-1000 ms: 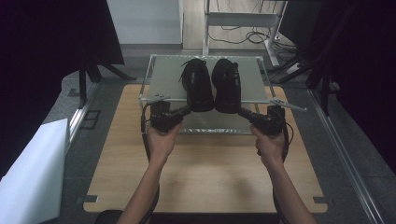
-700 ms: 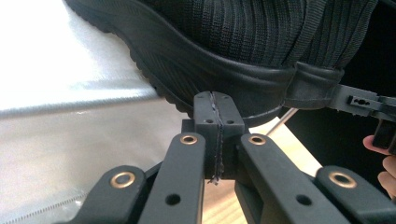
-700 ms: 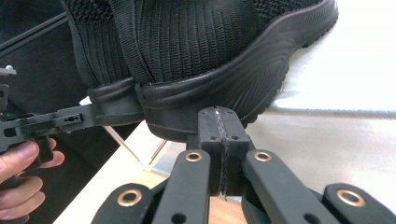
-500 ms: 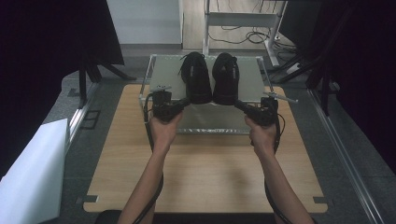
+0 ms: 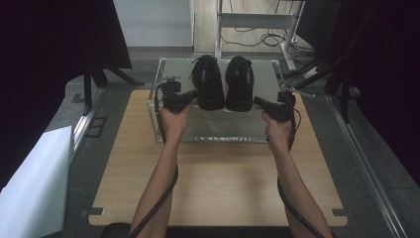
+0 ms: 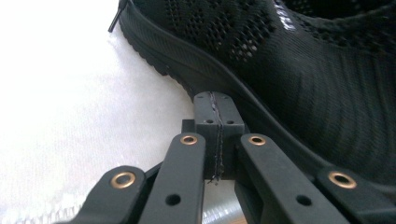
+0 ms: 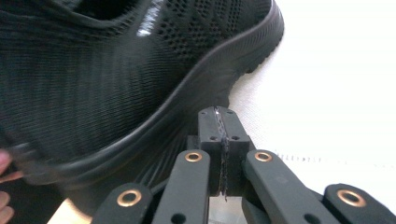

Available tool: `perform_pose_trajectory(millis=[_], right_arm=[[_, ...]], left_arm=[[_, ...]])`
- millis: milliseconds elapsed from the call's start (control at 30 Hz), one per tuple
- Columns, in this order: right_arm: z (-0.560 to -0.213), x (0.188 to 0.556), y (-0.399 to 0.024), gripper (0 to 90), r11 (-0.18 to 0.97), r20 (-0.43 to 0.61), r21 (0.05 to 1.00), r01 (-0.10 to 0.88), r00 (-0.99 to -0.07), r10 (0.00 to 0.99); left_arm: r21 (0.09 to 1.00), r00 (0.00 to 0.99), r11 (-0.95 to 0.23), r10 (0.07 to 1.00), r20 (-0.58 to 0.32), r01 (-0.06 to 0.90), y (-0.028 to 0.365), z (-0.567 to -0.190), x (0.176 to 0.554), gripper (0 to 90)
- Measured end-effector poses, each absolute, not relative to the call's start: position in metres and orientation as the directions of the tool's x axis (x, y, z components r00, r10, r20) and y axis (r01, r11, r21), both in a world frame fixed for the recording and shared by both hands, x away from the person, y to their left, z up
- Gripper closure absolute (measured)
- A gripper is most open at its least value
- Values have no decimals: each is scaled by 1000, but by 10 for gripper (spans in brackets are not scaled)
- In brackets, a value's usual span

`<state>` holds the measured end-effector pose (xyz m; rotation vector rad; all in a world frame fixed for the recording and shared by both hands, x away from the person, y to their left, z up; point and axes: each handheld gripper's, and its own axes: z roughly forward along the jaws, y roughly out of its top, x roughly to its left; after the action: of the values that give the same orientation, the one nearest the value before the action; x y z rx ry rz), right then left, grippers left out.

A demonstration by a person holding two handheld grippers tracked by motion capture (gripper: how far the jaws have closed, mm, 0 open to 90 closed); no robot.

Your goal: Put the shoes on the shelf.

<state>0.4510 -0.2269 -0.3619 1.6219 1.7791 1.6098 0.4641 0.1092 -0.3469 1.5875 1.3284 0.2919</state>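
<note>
The left gripper (image 5: 190,95) and the right gripper (image 5: 258,102) both have their jaws pressed together with nothing between them. Each one points inward at the pair of black shoes from its own side. In the left gripper view the closed tip (image 6: 218,109) sits against the sole of the left shoe (image 6: 289,60). In the right gripper view the closed tip (image 7: 219,123) sits against the sole of the right shoe (image 7: 116,70) in the same way.

The shoes (image 5: 225,82) stand side by side, touching, on the top of a clear rack (image 5: 218,134). This rack is at the far edge of the wooden table (image 5: 218,188). The shoes are in the middle of the rack top, toward its far edge, on a pale cloth (image 6: 60,116).

The step seems to be pushing the two shoes together, or sliding them as a pair. To do it well, I think both tips should stay low on the rubber sole, not on the soft knit above it, because the knit would bend. Both hands should press equally, so that the pair does not turn. The push should be slow, since the far edge of the rack is near.
</note>
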Motion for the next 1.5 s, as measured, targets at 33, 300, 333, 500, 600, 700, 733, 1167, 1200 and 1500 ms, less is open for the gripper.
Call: perform_pose_trajectory(millis=[33, 300, 333, 500, 600, 700, 733, 1167, 1200, 1500], right_arm=[[-363, 453, -225, 900, -226, 461, 807, 545, -344, 818], [-362, 463, -216, 900, -211, 427, 809, 549, -302, 852], [-362, 464, -216, 900, -211, 425, 810, 548, -300, 854], [-362, 466, -218, 900, -187, 399, 820, 541, -305, 865], [-360, 463, -219, 891, -158, 366, 839, 521, -326, 872], [-356, 457, -224, 815, -158, 368, 848, 506, -347, 863], [-355, 455, -226, 801, -157, 369, 850, 503, -355, 859], [-352, 420, -243, 639, -92, 323, 881, 465, -448, 834], [-353, 417, -244, 634, -90, 324, 881, 465, -453, 830], [-360, 388, -250, 561, -59, 309, 891, 450, -507, 804]], left_arm=[[791, 371, 100, 843, -390, 603, 109, -346, 466, 898], [791, 366, 64, 862, -351, 608, 103, -343, 475, 900], [791, 368, 57, 863, -346, 609, 101, -342, 476, 900], [790, 378, 53, 857, -350, 611, 102, -342, 475, 900], [802, 387, 59, 853, -350, 594, 104, -342, 469, 898], [821, 392, 52, 860, -326, 569, 105, -341, 459, 860], [825, 394, 50, 861, -321, 563, 106, -341, 456, 844], [864, 468, -9, 844, -264, 504, 119, -345, 413, 595], [867, 473, -12, 841, -261, 499, 119, -345, 409, 586], [878, 515, -35, 821, -248, 478, 122, -352, 374, 511]])
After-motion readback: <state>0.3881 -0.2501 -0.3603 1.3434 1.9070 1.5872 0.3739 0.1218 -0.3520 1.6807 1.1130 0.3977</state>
